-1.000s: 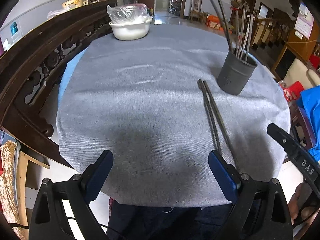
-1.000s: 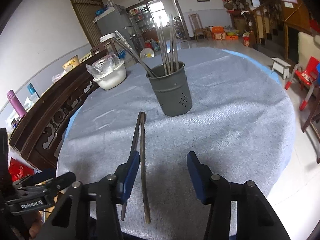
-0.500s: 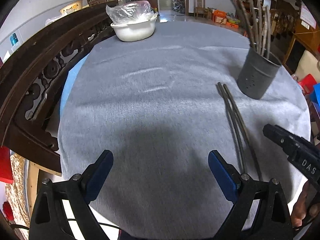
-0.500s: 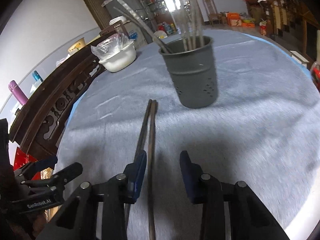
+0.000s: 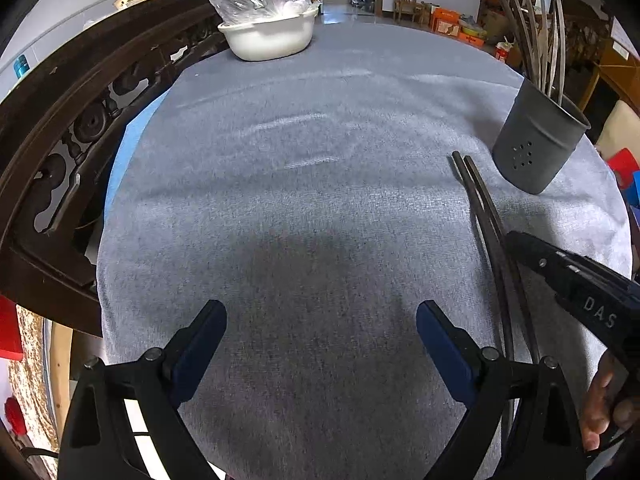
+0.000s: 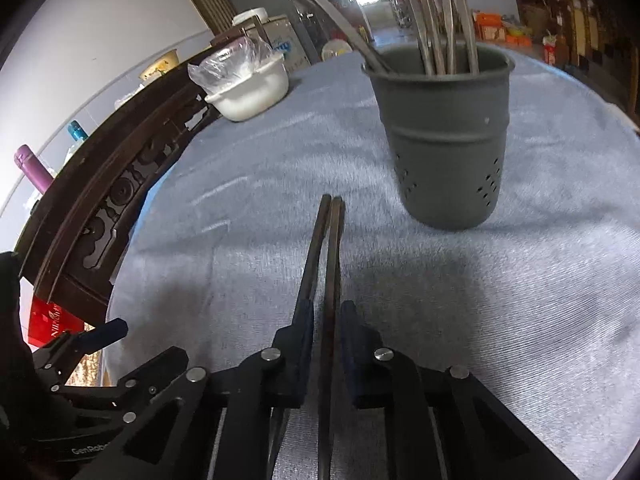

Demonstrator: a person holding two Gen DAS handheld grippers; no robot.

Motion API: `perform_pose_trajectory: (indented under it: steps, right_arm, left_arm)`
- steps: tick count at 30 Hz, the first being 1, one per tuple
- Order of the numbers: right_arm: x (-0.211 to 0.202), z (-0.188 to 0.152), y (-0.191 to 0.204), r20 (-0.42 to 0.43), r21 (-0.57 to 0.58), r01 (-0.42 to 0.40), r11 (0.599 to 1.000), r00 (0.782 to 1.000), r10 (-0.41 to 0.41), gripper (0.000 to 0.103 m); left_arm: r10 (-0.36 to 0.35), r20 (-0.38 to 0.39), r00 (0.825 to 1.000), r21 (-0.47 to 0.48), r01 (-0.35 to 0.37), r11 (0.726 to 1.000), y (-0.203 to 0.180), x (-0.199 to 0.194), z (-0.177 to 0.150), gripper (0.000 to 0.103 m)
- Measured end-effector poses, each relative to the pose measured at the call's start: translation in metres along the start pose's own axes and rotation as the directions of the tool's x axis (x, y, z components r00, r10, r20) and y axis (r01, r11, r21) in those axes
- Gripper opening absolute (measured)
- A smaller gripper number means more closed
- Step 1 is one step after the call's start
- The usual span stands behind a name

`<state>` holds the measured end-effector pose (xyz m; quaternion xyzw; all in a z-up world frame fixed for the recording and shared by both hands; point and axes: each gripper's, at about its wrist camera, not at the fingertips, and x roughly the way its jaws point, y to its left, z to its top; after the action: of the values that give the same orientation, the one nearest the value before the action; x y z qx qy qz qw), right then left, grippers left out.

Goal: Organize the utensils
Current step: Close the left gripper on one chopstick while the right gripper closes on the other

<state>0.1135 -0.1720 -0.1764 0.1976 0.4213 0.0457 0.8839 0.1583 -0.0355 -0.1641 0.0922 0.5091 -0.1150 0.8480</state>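
— Grey cloth covers the round surface (image 5: 320, 208), right? Where do the utensils lie?

— Yes. A pair of long dark metal chopsticks (image 6: 330, 248) lies flat on the cloth, side by side and nearly touching, their far tips pointing toward a dark grey perforated metal utensil holder (image 6: 444, 140). The holder stands upright just beyond and to the right of those tips, apart from them, with several long metal utensils (image 6: 432, 12) leaning inside it.

— And the right gripper (image 6: 324, 320)?

— It sits low over the near part of the chopsticks, blue pads drawn in close. One stick runs between the pads; the other lies against or under the left pad, and I cannot tell which. Whether the pads actually clench the stick I cannot tell either, as a narrow gap shows beside it.

— The left gripper (image 5: 320, 320)?

— Released, its blue pads spread wide above bare cloth, left of the chopsticks (image 5: 492, 236), holding nothing.

— Anything else around?

— A white plastic basin with a clear plastic bag in it (image 5: 268, 28) stands at the far edge of the surface. A dark carved wooden chair back (image 5: 80, 120) curves along the left side.
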Motion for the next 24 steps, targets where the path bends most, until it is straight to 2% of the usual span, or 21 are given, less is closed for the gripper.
perform_pose_trajectory:
  steps: [3, 5, 10, 20, 24]
  right_arm:
    - [0.004, 0.001, -0.002, -0.017, 0.004, -0.005, 1.000, 1.000, 0.005, 0.016]
    - [0.003, 0.000, -0.004, -0.014, 0.003, -0.002, 1.000, 1.000, 0.002, 0.010]
    - [-0.002, 0.001, -0.019, -0.004, 0.057, -0.008, 0.998, 1.000, 0.008, 0.009]
    - [-0.016, -0.007, -0.049, 0.023, 0.163, -0.050, 0.985, 0.999, 0.046, 0.009]
    - [-0.020, -0.010, -0.061, 0.039, 0.187, -0.063, 0.980, 0.998, 0.057, 0.009]
  left_arm:
    - [0.004, -0.004, 1.000, -0.002, -0.004, 1.000, -0.001, 0.001, 0.002, 0.096]
    - [0.007, -0.002, 1.000, -0.001, -0.007, 1.000, -0.002, 0.000, 0.003, 0.096]
    - [0.011, -0.006, 1.000, 0.005, -0.011, 1.000, -0.008, -0.001, 0.009, 0.096]
    - [-0.081, -0.081, 0.993, 0.056, 0.086, 0.995, -0.042, 0.014, 0.036, 0.096]
    - [-0.068, -0.095, 0.993, 0.075, 0.076, 0.994, -0.056, 0.021, 0.043, 0.096]
